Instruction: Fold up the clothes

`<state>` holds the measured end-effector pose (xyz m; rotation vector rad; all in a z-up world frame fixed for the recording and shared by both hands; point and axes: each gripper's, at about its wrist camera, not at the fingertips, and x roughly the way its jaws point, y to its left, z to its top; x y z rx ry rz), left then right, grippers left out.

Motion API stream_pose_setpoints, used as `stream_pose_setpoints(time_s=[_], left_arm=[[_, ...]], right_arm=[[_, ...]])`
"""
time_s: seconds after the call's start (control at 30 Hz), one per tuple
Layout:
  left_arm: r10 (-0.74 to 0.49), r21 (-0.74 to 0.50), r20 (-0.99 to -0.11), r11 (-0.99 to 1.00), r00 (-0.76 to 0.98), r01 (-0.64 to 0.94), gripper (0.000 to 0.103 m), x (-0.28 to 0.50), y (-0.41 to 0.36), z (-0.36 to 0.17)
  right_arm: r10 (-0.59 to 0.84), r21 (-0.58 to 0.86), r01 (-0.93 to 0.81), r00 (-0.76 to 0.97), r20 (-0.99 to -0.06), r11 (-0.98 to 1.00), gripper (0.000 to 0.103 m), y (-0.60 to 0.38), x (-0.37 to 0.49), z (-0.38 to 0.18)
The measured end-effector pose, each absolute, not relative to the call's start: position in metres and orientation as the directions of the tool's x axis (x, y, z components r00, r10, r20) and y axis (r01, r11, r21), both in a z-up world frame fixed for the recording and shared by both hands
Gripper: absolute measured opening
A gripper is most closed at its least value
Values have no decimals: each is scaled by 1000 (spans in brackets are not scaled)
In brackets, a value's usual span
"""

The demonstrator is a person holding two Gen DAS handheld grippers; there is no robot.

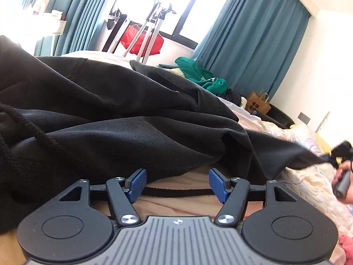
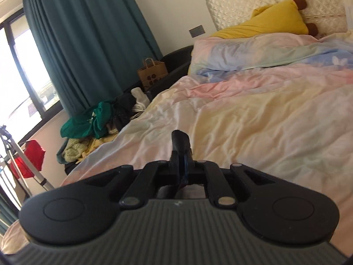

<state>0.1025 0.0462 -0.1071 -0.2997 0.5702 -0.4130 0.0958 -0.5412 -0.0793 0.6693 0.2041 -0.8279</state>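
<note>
- Spreading step: the right gripper is clenched on a corner of the black hooded sweatshirt, pulling it taut.
- The left gripper stands released, hem just ahead; next, I judge, it must pinch that edge.

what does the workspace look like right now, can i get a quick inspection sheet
surface: bed with a pastel duvet, wrinkled
job's things: black garment spread low on the bed, one corner pulled out to the right
clutter: green garment on a mixed pile by the bed; paper bag beyond it; yellow pillow at the headboard
grippers: left gripper open, a black cord lying between its fingers; right gripper shut on a fold of the black garment
cables: nothing seen
surroundings: teal curtains, bright window, red cloth on a metal stand
</note>
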Motion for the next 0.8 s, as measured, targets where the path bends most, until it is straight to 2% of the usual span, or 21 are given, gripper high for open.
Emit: stream_pose_setpoints(time_s=[0.07,0.23,0.37,0.4,0.47,0.53,0.57,0.6,0.67,0.8], left_arm=[[-439,-383,-462,882,770,274,65,97,50,-106],[-381,-386,-481,901,790,200,64,93,59,-99],[-354,-418,-492,898,795,141,65,85,75,-89],[-351,-429,-493,894,796,128,65,83,79,-86],[-351,-466,-496,879,794,97,67,81,88,-79],[-355,-508,-495,859,793,68,68,79,97,-76],[-357,-525,-496,849,792,54,70,79,101,-75],[-357,-537,-501,842,789,40,70,78,103,-74],[-376,-574,-520,819,767,12,79,76,111,-75],[-408,-676,-542,731,735,-93,79,62,136,-86]], right_arm=[[-606,530,759,635,-479,377,7,-557,57,-106],[-433,618,775,607,-666,134,11,-551,14,-179],[-434,646,744,645,-629,169,13,-540,5,-162],[-435,649,740,650,-624,174,16,-535,3,-158],[-432,657,734,655,-619,172,31,-525,-2,-151],[-405,674,723,667,-625,151,59,-513,-10,-150],[-384,687,713,678,-626,140,64,-507,-12,-150],[-363,701,701,692,-623,132,68,-502,-13,-151],[-298,729,676,722,-625,109,68,-490,-17,-157],[-125,773,634,768,-627,22,69,-479,-14,-177]])
